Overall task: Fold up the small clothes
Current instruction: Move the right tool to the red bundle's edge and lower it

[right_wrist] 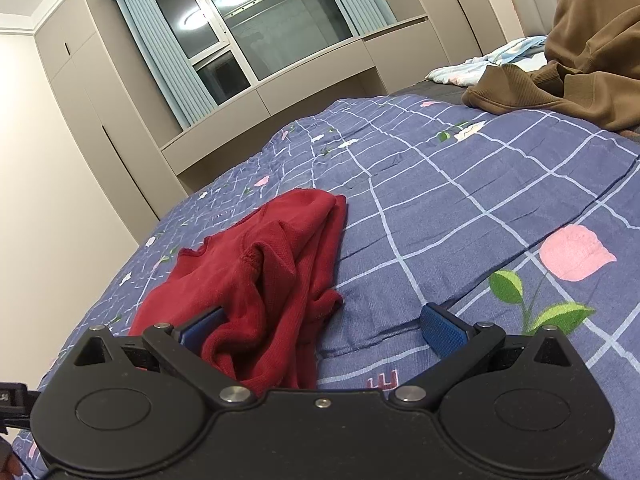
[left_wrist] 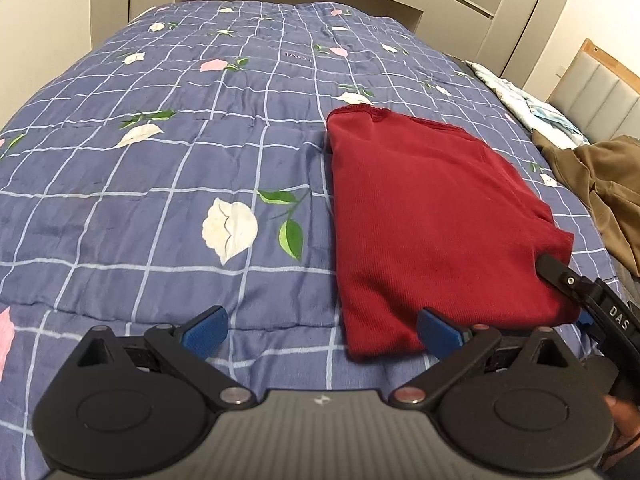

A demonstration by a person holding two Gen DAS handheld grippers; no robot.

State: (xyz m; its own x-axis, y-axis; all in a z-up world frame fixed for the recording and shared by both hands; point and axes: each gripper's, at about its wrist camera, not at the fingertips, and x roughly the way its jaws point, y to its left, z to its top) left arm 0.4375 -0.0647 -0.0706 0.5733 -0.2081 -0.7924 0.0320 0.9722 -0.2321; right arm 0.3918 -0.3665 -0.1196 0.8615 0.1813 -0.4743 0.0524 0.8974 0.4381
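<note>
Red garment (left_wrist: 432,216) lay on quilt (left_wrist: 160,184), near edge bunched. Left gripper (left_wrist: 322,330) and right gripper (right_wrist: 320,328): jaws spread wide, empty. Fabric looked light, limp, non-slip. You were best placed pinching hemmed corners, both layers.

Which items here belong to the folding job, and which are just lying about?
Job:
red garment
left gripper, jaws open
right gripper, jaws open

Lying about:
brown garment
light blue cloth
floral quilt
</note>
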